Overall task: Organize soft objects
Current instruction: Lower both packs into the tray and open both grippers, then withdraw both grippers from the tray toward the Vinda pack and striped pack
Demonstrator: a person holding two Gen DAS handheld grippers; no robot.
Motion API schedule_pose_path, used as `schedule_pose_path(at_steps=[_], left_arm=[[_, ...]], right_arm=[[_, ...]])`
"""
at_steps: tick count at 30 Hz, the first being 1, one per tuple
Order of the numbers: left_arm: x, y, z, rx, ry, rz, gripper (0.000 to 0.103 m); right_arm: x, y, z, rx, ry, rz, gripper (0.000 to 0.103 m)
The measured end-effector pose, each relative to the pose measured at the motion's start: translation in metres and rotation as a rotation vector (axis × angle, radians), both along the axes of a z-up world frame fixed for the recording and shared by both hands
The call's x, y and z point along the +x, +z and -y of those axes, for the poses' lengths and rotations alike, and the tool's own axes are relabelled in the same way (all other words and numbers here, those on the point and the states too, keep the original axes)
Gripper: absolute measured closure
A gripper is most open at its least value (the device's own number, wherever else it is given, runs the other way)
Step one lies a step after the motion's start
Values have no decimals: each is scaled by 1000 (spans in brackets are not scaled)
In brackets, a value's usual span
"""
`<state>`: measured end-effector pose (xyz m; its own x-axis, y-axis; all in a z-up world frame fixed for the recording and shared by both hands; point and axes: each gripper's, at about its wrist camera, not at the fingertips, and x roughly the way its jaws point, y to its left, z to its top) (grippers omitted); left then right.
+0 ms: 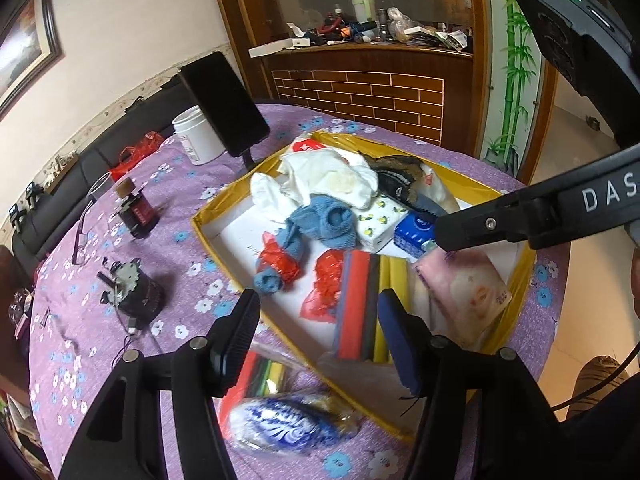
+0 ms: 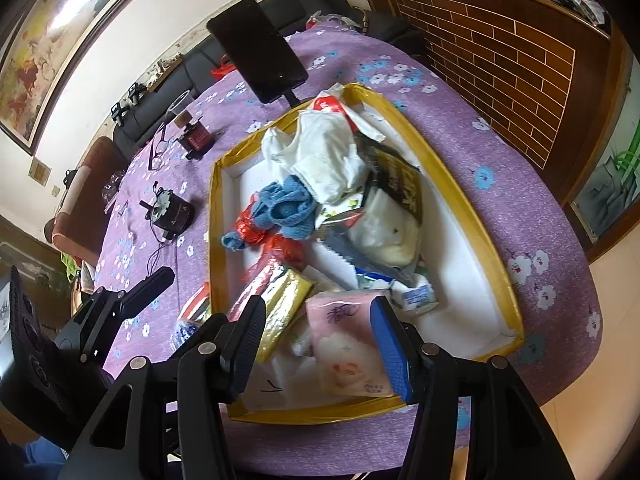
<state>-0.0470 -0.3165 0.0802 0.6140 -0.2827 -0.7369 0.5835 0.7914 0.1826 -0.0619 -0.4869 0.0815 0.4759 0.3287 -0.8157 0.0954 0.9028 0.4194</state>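
Observation:
A gold-rimmed box [image 1: 224, 208] on the table holds a heap of soft things: white cloth [image 1: 332, 176], blue knit socks [image 1: 328, 220], red plastic bags [image 1: 324, 288], a striped sponge pack [image 1: 356, 304] and a pink tissue pack [image 1: 464, 292]. My left gripper [image 1: 320, 300] hovers open over the box's near edge, the sponge pack lying below the gap. In the right wrist view my right gripper [image 2: 318, 304] stands open over the pink tissue pack [image 2: 348, 340]. The pack rests in the box corner, near the blue pad and clear of the black one.
Outside the box, near the front rim, lie a blue-and-white patterned bundle [image 1: 280, 424] and another sponge pack [image 1: 256, 376]. On the purple flowered cloth stand a phone on a stand [image 1: 224, 100], a white jar [image 1: 198, 136], a dark bottle [image 1: 136, 212], glasses [image 1: 84, 224] and a black cylinder [image 1: 140, 296].

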Motion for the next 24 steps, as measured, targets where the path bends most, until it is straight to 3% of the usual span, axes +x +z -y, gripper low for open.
schedule_pose_path(at_steps=[24], left_arm=[[11,-12,-83,-42,121,-66,43]], right_arm=[[14,-1,-76,-30,76,-24,44]])
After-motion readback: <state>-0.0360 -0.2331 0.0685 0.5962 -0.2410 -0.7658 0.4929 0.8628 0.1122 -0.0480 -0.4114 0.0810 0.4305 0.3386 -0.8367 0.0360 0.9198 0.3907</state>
